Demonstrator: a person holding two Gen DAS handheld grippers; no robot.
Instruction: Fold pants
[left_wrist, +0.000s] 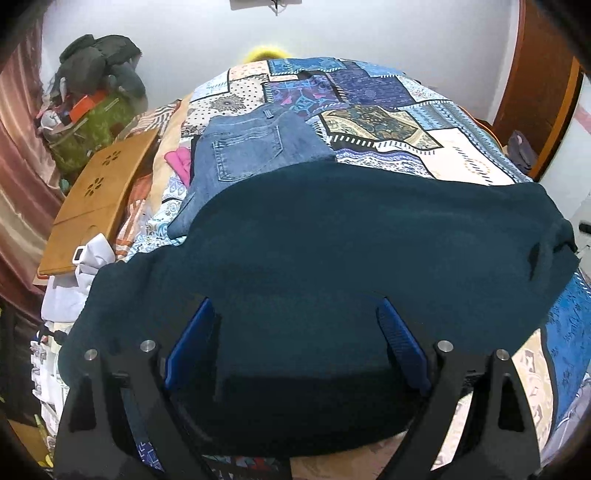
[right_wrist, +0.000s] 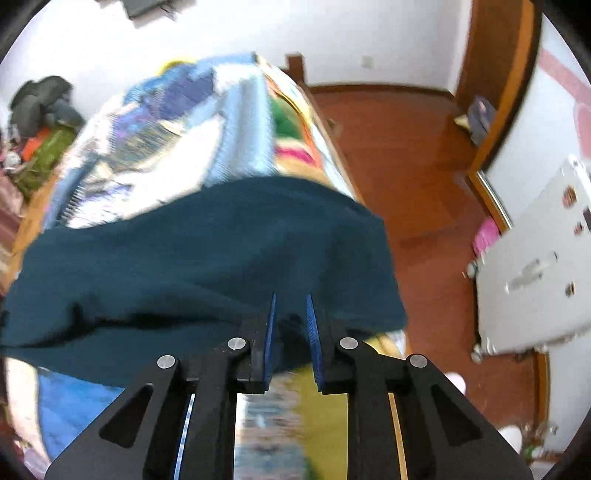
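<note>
Dark teal pants (left_wrist: 332, 258) lie spread across the near part of a bed with a patchwork cover (left_wrist: 369, 96). My left gripper (left_wrist: 295, 314) is open, its blue pads wide apart over the near edge of the pants, holding nothing. In the right wrist view the same pants (right_wrist: 207, 258) lie across the bed's right side. My right gripper (right_wrist: 291, 306) has its blue pads a narrow gap apart at the pants' near edge, with cloth between them. That view is motion-blurred.
Folded blue jeans (left_wrist: 251, 155) lie on the bed beyond the teal pants. A wooden lap tray (left_wrist: 99, 199) and loose clothes sit at the bed's left. A clothes pile (left_wrist: 96, 92) stands at far left. A wooden floor (right_wrist: 424, 184) and white cabinet (right_wrist: 535, 266) lie right.
</note>
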